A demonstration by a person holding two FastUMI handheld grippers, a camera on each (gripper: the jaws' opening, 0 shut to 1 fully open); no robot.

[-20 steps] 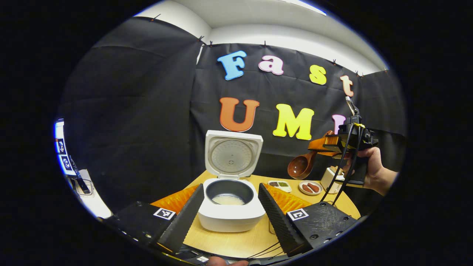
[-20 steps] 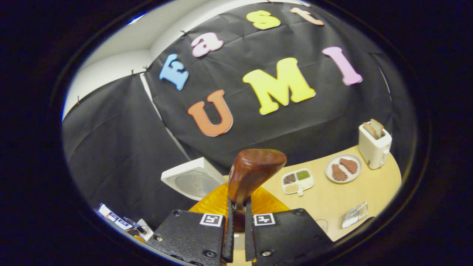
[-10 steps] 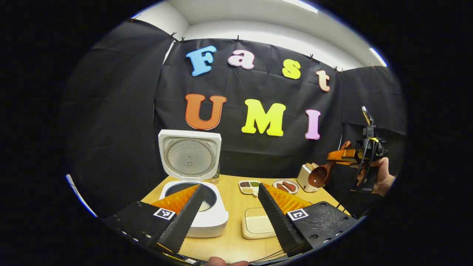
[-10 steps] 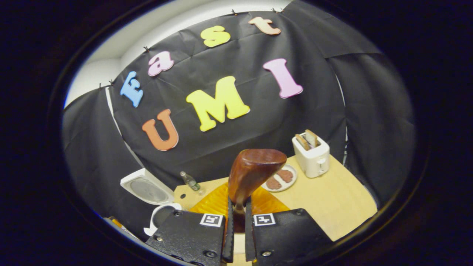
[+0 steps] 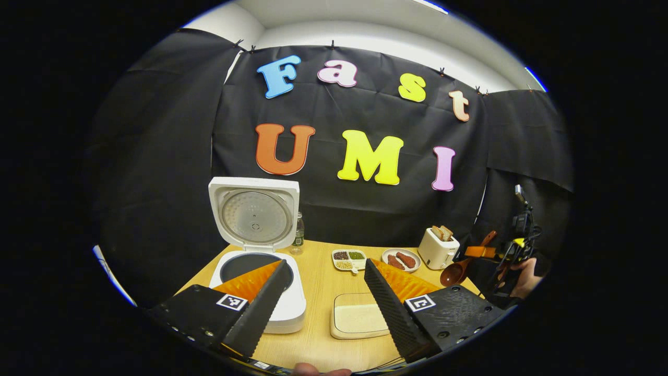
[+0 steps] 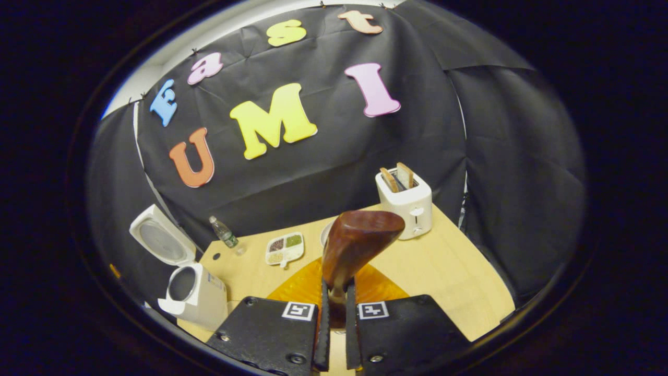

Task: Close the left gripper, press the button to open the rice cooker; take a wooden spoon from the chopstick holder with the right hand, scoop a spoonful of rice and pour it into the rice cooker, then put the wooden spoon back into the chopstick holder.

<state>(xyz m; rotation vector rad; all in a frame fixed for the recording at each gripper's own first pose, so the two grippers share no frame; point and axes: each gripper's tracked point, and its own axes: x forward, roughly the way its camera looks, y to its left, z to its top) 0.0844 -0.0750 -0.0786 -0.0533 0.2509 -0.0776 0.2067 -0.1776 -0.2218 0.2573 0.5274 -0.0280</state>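
Observation:
The white rice cooker (image 5: 284,313) stands at the table's left with its lid (image 5: 254,216) raised; its dark pot is partly hidden by my left finger. My left gripper (image 5: 325,263) is open with nothing between its fingers, low over the table's front. A shallow tray of rice (image 5: 357,318) lies just right of the cooker. At the far right a hand holds my right gripper (image 5: 477,251) above the table edge. It is shut on the brown wooden spoon (image 5: 453,274), bowl hanging down. In the right gripper view the spoon (image 6: 360,243) rises from the shut gripper (image 6: 336,286), with the rice cooker (image 6: 195,292) at lower left.
A white toaster (image 6: 404,201) with bread stands at the back right. A divided dish of grains (image 6: 284,248), a plate of sausages (image 5: 401,259) and a small bottle (image 6: 223,232) sit along the back of the wooden table (image 6: 454,271).
The right gripper has carried the spoon right and down, away from the cooker towards the toaster side. The left gripper's view has swung right, so the cooker sits further left.

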